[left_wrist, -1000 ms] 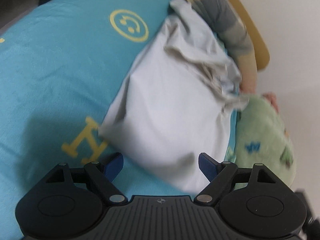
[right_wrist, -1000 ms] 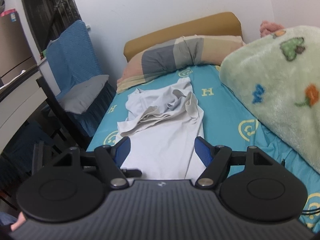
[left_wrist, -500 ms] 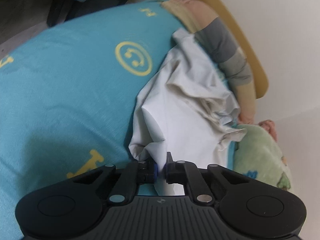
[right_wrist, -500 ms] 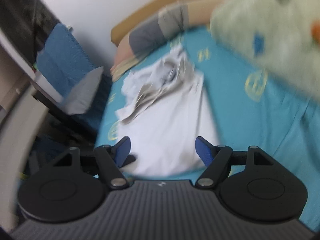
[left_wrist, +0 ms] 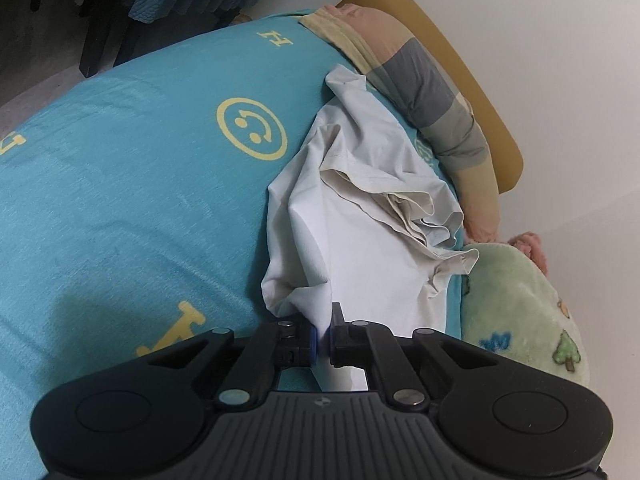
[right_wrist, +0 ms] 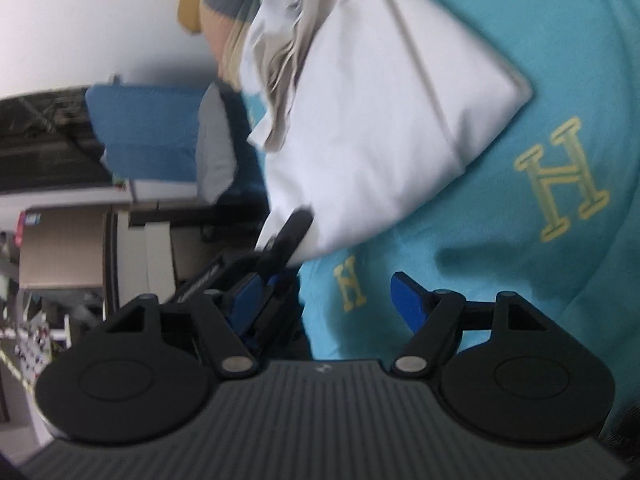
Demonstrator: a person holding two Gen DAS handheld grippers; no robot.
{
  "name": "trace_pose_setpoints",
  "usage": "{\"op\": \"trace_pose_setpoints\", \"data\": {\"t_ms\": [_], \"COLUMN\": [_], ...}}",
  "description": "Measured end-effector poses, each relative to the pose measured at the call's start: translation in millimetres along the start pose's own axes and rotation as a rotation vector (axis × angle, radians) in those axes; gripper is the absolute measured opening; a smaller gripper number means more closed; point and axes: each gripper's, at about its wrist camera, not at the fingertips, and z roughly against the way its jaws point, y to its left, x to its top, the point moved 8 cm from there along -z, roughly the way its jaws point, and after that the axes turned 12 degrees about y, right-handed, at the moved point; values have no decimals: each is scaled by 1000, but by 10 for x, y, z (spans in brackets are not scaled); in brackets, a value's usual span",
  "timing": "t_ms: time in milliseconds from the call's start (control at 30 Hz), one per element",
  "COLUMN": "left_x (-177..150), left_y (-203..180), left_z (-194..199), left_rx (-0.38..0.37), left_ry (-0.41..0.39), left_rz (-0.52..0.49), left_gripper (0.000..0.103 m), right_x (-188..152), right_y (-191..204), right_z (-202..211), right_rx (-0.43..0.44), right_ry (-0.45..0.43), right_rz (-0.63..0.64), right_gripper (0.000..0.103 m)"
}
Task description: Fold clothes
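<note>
Lying on the blue bed sheet: white T-shirt, bunched near the pillow. Left claw pinching its near corner tight, likely for lifting into a fold. Right claw hanging wide open, holding nothing.

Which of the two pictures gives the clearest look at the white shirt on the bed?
The left wrist view: the white shirt is sharp, creases plain, its corner pinched in the left gripper. The right wrist view shows it blurred, with the right gripper open.
</note>
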Motion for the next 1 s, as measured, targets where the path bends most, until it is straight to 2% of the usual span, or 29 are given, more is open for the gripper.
{"op": "trace_pose_setpoints", "data": {"t_ms": [133,167,300,400,433,467,533,633,767,867,933,1000], "left_x": [12,17,26,43,52,64,96,140,122,-50,-237,-461], "left_y": [-15,-14,30,-5,-37,-72,-155,-359,-673,-851,-866,-793], "left_z": [-28,-28,-4,28,44,74,171,422,880,1264,1457,1622], "left_rx": [13,15,-4,-35,-46,-60,-94,-148,-206,-224,-238,-249], "left_ry": [3,1,1,-8,-14,-22,-42,-82,-140,-176,-175,-160], "left_rz": [-16,-18,12,13,5,-4,-19,-60,-127,-188,-189,-175], "left_gripper": [5,5,5,5,5,5,4,4,4,4,4,4], "right_x": [179,222,342,452,475,489,505,436,182,-107,-302,-591], "right_y": [-86,-97,-245,-350,-324,-279,-159,171,618,882,1060,1054], "right_z": [-14,1,253,467,495,514,562,756,1064,1315,1483,1634], "right_rx": [-3,-19,-61,-73,-73,-78,-84,-41,-14,-23,-29,-48], "right_ry": [-55,-81,-235,-313,-320,-322,-335,-397,-460,-491,-511,-510], "right_rz": [-42,-36,-104,-147,-136,-117,-67,52,202,307,377,412], "right_gripper": [73,69,61,44,26,15,12,10,10,10,10,10]}}
